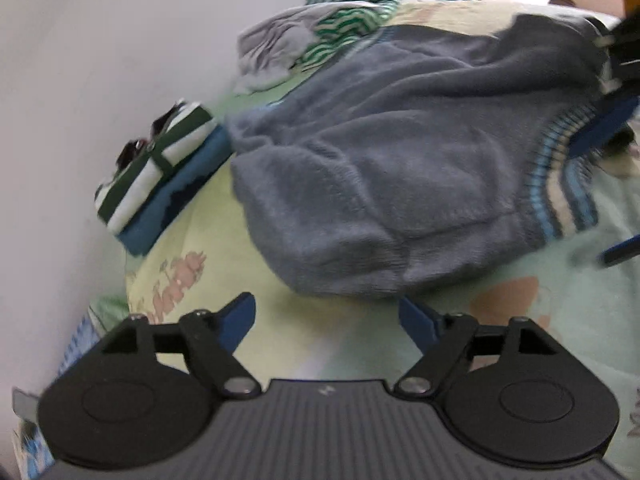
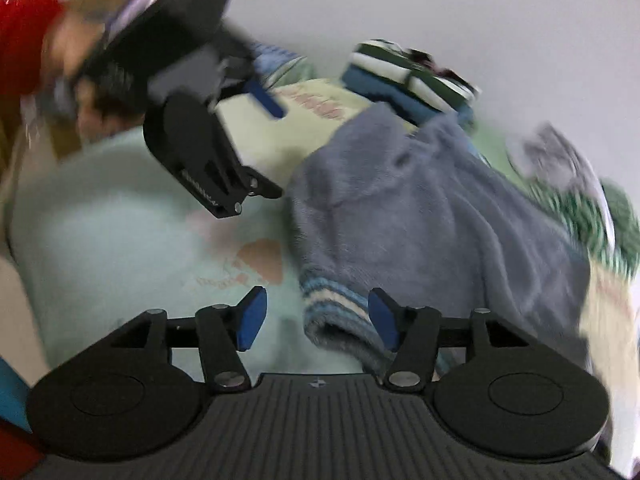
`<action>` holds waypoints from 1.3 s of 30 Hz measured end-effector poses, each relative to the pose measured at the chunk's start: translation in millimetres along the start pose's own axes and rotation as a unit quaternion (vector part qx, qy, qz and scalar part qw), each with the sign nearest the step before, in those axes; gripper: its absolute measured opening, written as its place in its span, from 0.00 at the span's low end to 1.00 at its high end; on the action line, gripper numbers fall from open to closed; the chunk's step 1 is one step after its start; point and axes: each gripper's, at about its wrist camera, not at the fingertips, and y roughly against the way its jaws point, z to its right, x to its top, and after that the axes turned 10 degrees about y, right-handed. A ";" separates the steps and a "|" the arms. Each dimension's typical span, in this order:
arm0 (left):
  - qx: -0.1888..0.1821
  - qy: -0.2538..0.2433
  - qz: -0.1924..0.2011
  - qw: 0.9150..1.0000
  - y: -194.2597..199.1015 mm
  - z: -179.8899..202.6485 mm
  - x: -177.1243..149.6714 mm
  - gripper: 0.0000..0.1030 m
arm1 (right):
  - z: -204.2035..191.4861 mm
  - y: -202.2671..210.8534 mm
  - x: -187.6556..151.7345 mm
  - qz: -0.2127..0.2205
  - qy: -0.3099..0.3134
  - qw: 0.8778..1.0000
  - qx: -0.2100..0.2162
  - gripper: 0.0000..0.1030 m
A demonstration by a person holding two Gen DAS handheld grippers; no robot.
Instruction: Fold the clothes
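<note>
Pale green bedding (image 1: 560, 320) printed with faded pink figures covers the bed you work on, with a plain white wall (image 1: 100, 40) along its far left edge. Your left tongs (image 1: 326, 322) stand wide apart with nothing between the blue pads, hovering just short of the near, rounded edge of the grey-blue sweater (image 1: 400, 168), which lies crumpled across the middle of the bed. Your right tongs (image 2: 316, 318) are parted too; the sweater's striped ribbed hem (image 2: 336, 312) sits between the pads, but they do not press on it, so neither hand carries the garment now. That placement reads as two hands set at opposite edges, ready to take a fresh hold and spread or fold the cloth.

Against the wall on the far left rests a stack of folded clothes (image 1: 160, 176), a green-and-white striped piece on a blue one, likely kept aside as finished work. Beyond the sweater, a heap with a grey garment (image 1: 276, 52) and a green zigzag one (image 1: 352, 12) looks unfolded, probably waiting its turn.
</note>
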 end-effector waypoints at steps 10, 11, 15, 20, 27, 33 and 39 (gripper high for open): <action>0.021 -0.037 0.017 0.999 8.6 17.3 -11.7 0.84 | 81.7 5.6 -7.3 0.002 -0.164 0.985 0.045 0.12; 0.027 -0.042 0.022 0.999 6.9 20.5 -10.9 0.86 | 89.6 12.3 -5.6 0.011 -0.180 0.982 0.048 0.12; 0.057 -0.055 0.041 0.996 -7.9 29.5 -1.7 0.93 | 122.7 38.4 1.3 0.053 -0.245 0.966 0.062 0.11; 0.131 -0.063 0.051 0.988 -50.6 38.0 17.3 0.93 | 149.0 65.3 5.7 0.096 -0.301 0.944 0.095 0.11; 0.188 -0.051 0.065 0.979 -90.1 42.3 49.5 0.61 | 169.9 97.2 -2.2 0.147 -0.353 0.915 0.129 0.11; 0.192 -0.051 0.100 0.975 -65.7 19.5 62.0 0.33 | 180.5 108.9 -21.2 0.158 -0.391 0.900 0.113 0.11; 0.138 -0.085 0.112 0.980 -5.9 -29.3 66.1 0.31 | 183.4 109.3 -29.2 0.168 -0.411 0.887 0.129 0.11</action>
